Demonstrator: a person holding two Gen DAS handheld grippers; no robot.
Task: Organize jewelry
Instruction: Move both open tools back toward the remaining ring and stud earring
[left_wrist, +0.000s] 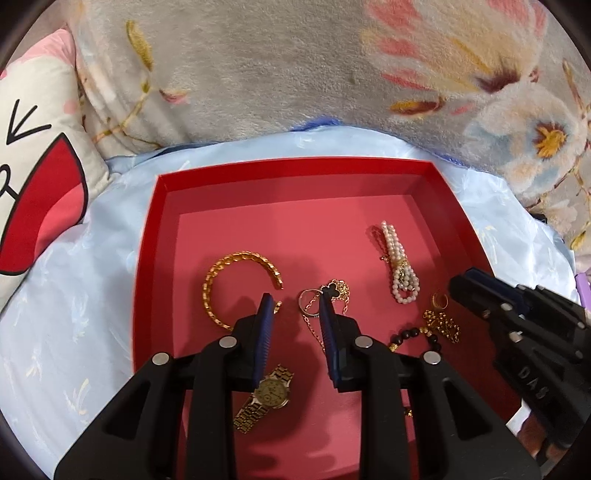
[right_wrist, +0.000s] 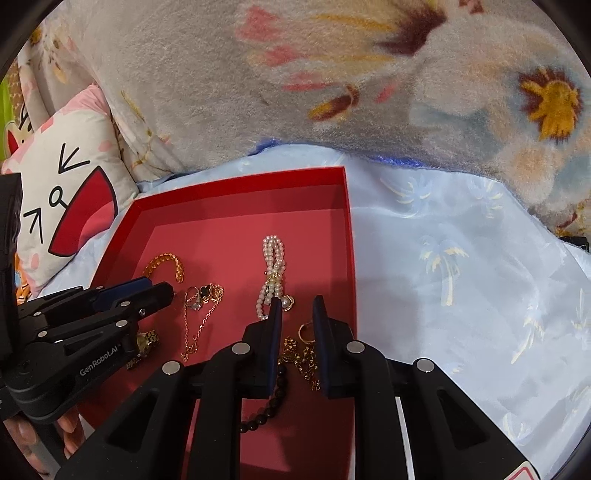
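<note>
A shallow red box (left_wrist: 147, 258) lies on a pale blue satin bedspread (left_wrist: 74, 295) on a bed, with a grey floral fleece blanket (left_wrist: 258, 74) bunched behind it and a cartoon-face cushion (left_wrist: 40, 177) off its left side.

All the jewelry lies loose on the box floor. A gold cuff bracelet (left_wrist: 221, 288) sits toward the left. Beside it, near the middle, a thin chain necklace with a black clover pendant (left_wrist: 332, 291) lies tangled with a small ring (left_wrist: 308, 301). A pearl bracelet (left_wrist: 397, 258) lies toward the right wall. Near the front right corner are a gold ring (right_wrist: 306, 332), a bunched gold chain (right_wrist: 303, 360) and a dark bead bracelet (right_wrist: 266, 406). A gold wristwatch (left_wrist: 269, 395) lies near the front edge.

The left gripper (left_wrist: 295, 306) hovers over the middle of the box, jaws parted and empty, the right finger above the necklace. The right gripper (right_wrist: 297, 306) hangs over the front right corner, jaws slightly apart and holding nothing, the gold ring and chain showing in the gap.
</note>
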